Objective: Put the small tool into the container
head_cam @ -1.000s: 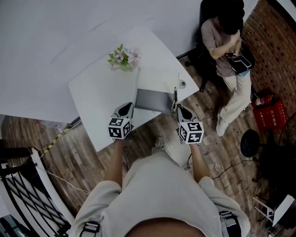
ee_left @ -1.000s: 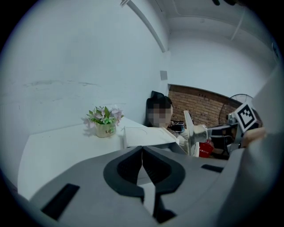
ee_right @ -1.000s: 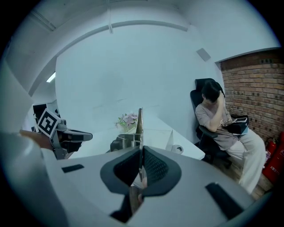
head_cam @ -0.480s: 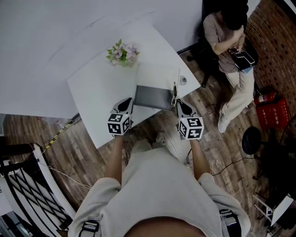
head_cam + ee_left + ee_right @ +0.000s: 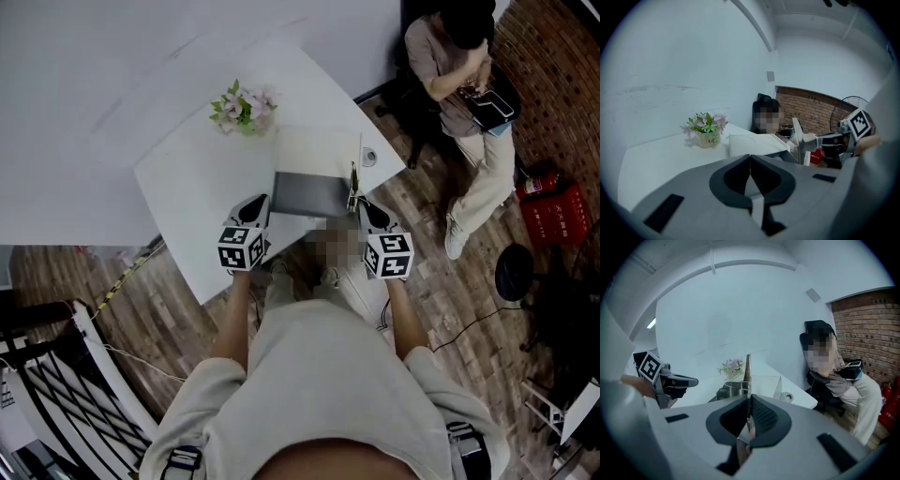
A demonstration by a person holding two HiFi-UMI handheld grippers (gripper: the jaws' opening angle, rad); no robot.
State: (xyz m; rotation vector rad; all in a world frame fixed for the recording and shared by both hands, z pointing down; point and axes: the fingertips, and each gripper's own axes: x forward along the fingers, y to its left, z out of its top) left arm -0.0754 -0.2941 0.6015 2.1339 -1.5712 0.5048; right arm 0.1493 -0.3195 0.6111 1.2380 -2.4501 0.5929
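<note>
Right tool: the right tool [image 5: 368, 211] [image 5: 749, 399] was pressed together on a slim pointed metal implement [image 5: 353, 187] [image 5: 747, 366], pinching its lower end. Firm grip, by the look of it!

Left tool: the left tool [image 5: 255, 208] [image 5: 750, 157] was pressed together too, nothing between its pads, hovering over the near edge of the white bench [image 5: 187, 187].

Task's thing: the implement was off the bench, carried in the right tool, its tip standing up past the jaws. Its body was too thin to say what kind of implement it was.

Container: a grey shallow rectangular container [image 5: 309, 194] [image 5: 787, 153] lay open between the two tools, a white panel lying just beyond it.

Key relation: the implement sat right at the container's right-hand edge, its long axis running along that edge and away from the person. The opening lay to the right tool's left, so that hand was plainly the nearer one.

Next move, as a judgement: a short shift leftward over the grey floor, then a release.

Background: a small pot of pink and white flowers [image 5: 242, 108] [image 5: 707, 129] stood at the far side, well apart.
</note>
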